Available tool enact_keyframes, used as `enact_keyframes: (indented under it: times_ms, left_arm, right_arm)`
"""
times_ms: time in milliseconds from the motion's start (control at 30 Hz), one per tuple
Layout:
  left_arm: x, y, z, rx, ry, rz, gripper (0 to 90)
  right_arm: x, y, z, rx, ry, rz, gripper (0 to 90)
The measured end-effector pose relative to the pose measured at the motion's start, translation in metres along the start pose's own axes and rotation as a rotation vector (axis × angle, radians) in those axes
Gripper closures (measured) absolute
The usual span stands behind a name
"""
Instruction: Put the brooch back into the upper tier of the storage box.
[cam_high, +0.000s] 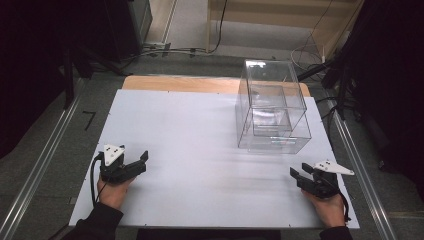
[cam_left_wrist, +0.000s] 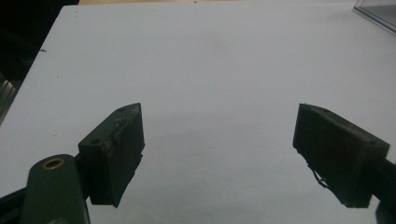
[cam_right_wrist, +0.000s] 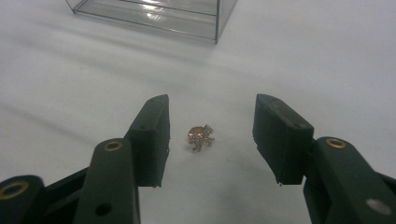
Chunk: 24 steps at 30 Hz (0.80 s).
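Note:
A small glittery gold-brown trinket (cam_right_wrist: 201, 136) lies on the white table sheet (cam_high: 200, 145). My right gripper (cam_right_wrist: 212, 122) stands over it with one jaw on each side, and neither pad touches it. In the high view the right gripper (cam_high: 299, 170) rests at the table's near right, a hand behind it. At the near left my left gripper (cam_high: 143, 162) is held low over the sheet; its jaws (cam_left_wrist: 219, 149) stand wide apart with bare white surface between them.
A clear plastic box (cam_high: 272, 107) holding a smaller clear box stands at the far right of the table, just beyond the right gripper (cam_right_wrist: 154, 14); its corner also shows in the left gripper view (cam_left_wrist: 378, 11). Wooden table edge (cam_high: 175, 82) at the back.

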<state>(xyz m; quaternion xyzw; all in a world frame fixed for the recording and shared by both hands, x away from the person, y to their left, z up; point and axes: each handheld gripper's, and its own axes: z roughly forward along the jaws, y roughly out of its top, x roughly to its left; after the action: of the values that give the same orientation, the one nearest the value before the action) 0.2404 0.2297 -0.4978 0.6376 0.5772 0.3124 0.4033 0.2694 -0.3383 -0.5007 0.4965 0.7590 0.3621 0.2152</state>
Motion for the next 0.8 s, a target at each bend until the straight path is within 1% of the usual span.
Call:
enact_keyframes:
  times_ms: [100, 233, 433, 467, 700, 733, 800]
  left_arm:
    - [0.000, 0.000, 0.000, 0.000, -0.001, 0.001, 17.5]
    - [0.000, 0.000, 0.000, 0.000, -0.001, 0.000, 17.5]
    - [0.000, 0.000, 0.000, 0.000, -0.002, 0.000, 17.5]
    - [0.000, 0.000, 0.000, 0.000, -0.001, 0.000, 17.5]
    - [0.000, 0.000, 0.000, 0.001, -0.002, -0.001, 17.5]
    - [0.000, 0.000, 0.000, 0.001, -0.001, -0.001, 17.5]
    - [0.000, 0.000, 0.000, 0.001, -0.001, -0.001, 17.5]
  right_arm:
    - [0.000, 0.000, 0.001, 0.001, 0.005, -0.001, 49.7]
    - [0.001, 0.000, 0.004, 0.020, 0.011, -0.008, 54.8]
    - [0.001, 0.000, 0.007, 0.035, 0.023, -0.014, 57.7]
    - [0.001, 0.000, 0.008, 0.043, 0.023, -0.014, 59.3]
    - [0.002, 0.000, 0.010, 0.050, 0.024, -0.031, 62.4]
    - [0.002, 0.000, 0.011, 0.054, 0.025, -0.035, 64.1]
    - [0.002, 0.000, 0.012, 0.055, 0.027, -0.036, 64.1]
